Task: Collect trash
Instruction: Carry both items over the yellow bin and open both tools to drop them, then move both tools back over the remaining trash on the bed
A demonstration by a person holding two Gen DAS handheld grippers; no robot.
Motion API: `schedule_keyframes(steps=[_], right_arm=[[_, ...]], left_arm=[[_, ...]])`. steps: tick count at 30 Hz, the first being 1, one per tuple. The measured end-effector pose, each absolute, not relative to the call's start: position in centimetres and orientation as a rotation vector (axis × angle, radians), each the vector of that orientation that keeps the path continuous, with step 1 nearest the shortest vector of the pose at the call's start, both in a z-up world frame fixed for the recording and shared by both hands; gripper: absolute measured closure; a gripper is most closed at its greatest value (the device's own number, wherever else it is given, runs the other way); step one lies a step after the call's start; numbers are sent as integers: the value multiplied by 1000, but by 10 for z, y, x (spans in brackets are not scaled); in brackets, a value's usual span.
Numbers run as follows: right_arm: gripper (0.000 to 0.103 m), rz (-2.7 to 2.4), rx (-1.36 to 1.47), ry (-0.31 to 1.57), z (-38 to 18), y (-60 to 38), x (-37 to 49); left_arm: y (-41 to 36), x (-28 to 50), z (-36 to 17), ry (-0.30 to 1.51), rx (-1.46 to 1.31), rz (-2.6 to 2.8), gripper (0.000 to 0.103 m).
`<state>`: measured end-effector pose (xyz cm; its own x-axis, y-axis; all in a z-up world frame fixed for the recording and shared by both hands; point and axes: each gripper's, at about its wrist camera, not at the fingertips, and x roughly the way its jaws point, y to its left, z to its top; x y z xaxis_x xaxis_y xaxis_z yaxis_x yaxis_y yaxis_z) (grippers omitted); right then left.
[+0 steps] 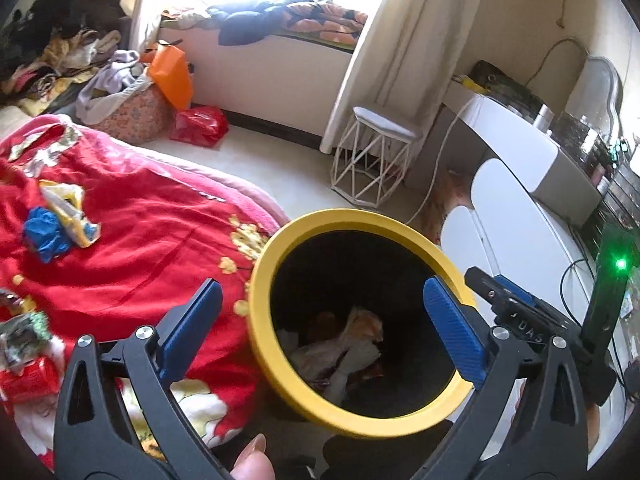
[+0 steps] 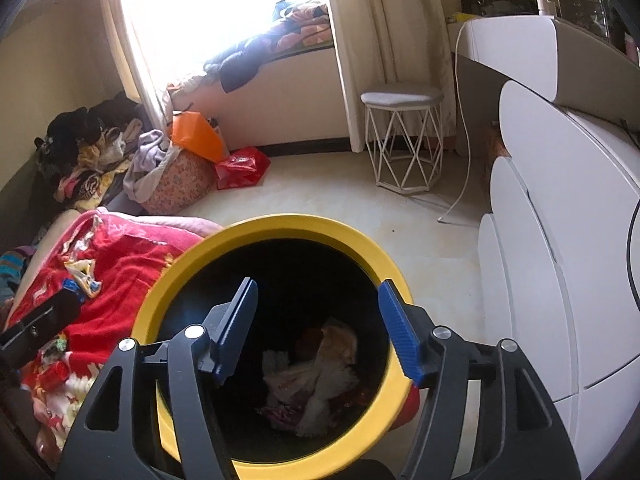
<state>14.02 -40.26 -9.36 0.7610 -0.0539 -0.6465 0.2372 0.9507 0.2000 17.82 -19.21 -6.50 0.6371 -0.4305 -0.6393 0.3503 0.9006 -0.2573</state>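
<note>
Both the left gripper [image 1: 322, 322] and the right gripper [image 2: 316, 330] hang wide and empty over the round yellow-rimmed black bin [image 1: 280, 240]. Crumpled blue and yellow wrappers [image 1: 56, 220] lie on the red floral blanket [image 1: 152, 232], at ten o'clock. I would approach them low and pinch one piece firmly.

Left claw [image 1: 324, 320] gapes above yellow-rimmed bin [image 1: 280, 240] (crumpled trash [image 1: 344, 352] inside).

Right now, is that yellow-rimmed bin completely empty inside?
No. In the right wrist view, crumpled papers and wrappers lie at the bottom of the yellow-rimmed bin, below the open right gripper.
</note>
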Motion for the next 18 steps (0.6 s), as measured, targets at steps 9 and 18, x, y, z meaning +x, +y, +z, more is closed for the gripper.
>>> schedule_keyframes(steps=[9,18], right_arm=[[40,-104,250,645,-74,-382,134],[40,-11,205,616,-60,-343,132]], left_arm=[[-159,164,-49,697,-120,-385,11],[-124,153,-34,638,-137,-314,11]])
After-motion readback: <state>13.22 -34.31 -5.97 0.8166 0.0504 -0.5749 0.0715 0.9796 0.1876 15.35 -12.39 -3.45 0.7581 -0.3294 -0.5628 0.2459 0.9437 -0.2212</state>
